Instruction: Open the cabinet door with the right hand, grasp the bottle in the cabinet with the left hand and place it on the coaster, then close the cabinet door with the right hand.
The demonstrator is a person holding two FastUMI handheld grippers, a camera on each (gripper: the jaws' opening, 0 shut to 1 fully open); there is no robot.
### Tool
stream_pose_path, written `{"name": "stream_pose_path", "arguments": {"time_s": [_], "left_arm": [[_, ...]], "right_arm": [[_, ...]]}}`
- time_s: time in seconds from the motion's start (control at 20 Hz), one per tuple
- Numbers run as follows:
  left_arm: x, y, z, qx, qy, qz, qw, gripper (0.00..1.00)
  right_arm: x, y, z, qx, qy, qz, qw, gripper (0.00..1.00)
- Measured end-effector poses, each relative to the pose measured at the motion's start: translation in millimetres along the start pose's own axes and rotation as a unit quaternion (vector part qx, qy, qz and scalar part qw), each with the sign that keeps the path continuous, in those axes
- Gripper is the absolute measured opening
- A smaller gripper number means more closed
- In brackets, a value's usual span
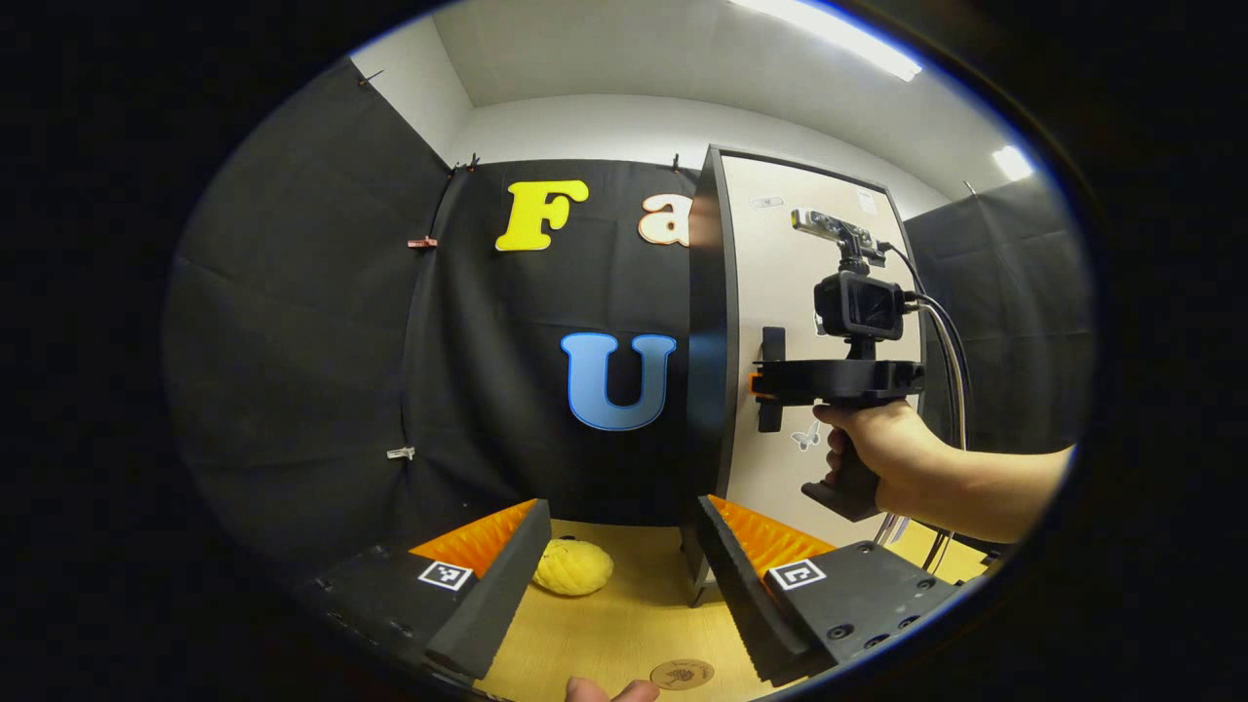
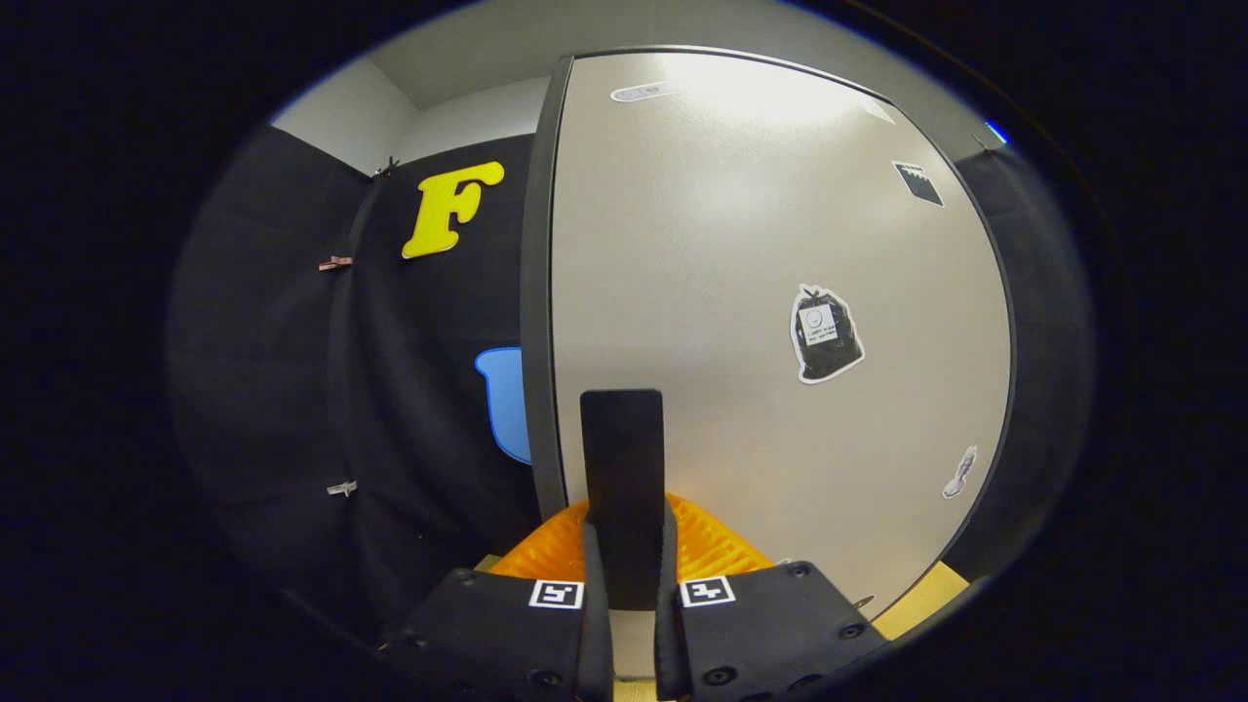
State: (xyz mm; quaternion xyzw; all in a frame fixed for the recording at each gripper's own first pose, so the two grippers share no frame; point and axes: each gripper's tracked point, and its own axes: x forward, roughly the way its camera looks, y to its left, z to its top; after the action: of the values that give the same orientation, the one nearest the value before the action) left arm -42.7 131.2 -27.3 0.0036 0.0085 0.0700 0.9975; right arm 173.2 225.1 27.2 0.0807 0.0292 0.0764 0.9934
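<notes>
The right gripper [image 2: 624, 575] pinches the door handle [image 2: 622, 468]; the left gripper [image 1: 614, 585] is wide open. A crooked pull could make the handle slip out

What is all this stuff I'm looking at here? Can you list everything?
cabinet: one, dark frame, standing on the table at the right.
cabinet door: one, pale grey, shut, a few stickers on it.
door handle: one, black, upright bar near the door's left edge.
yellow object: one, yellow, ridged, on the table left of the cabinet.
coaster: one, brown, round, on the table's near edge.
table: one, light wood.
right tongs: one, closed on the door handle.
left tongs: one, open, above the table.
hand: one, holding the right tongs' grip.
</notes>
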Motion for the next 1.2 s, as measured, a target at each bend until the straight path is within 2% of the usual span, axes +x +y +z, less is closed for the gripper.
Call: {"name": "stream_pose_path", "arguments": {"time_s": [0.35,0.6,1.2], "left_arm": [[-10.2,-4.7,1.6,0.003,0.001,0.002,1.000,0.95],[-13.7,-17.4,5.9,0.013,-0.003,-0.004,1.000,0.95],[-11.2,-56.3,10.0,0.012,-0.011,-0.030,0.999,0.95]], "right_arm": [[-58.8,8.9,13.0,0.012,0.011,0.052,0.999,0.21],[-81.1,3.9,16.7,0.016,0.020,0.077,0.997,0.21],[-119.6,-24.0,25.2,0.020,0.017,0.104,0.994,0.21]]}}
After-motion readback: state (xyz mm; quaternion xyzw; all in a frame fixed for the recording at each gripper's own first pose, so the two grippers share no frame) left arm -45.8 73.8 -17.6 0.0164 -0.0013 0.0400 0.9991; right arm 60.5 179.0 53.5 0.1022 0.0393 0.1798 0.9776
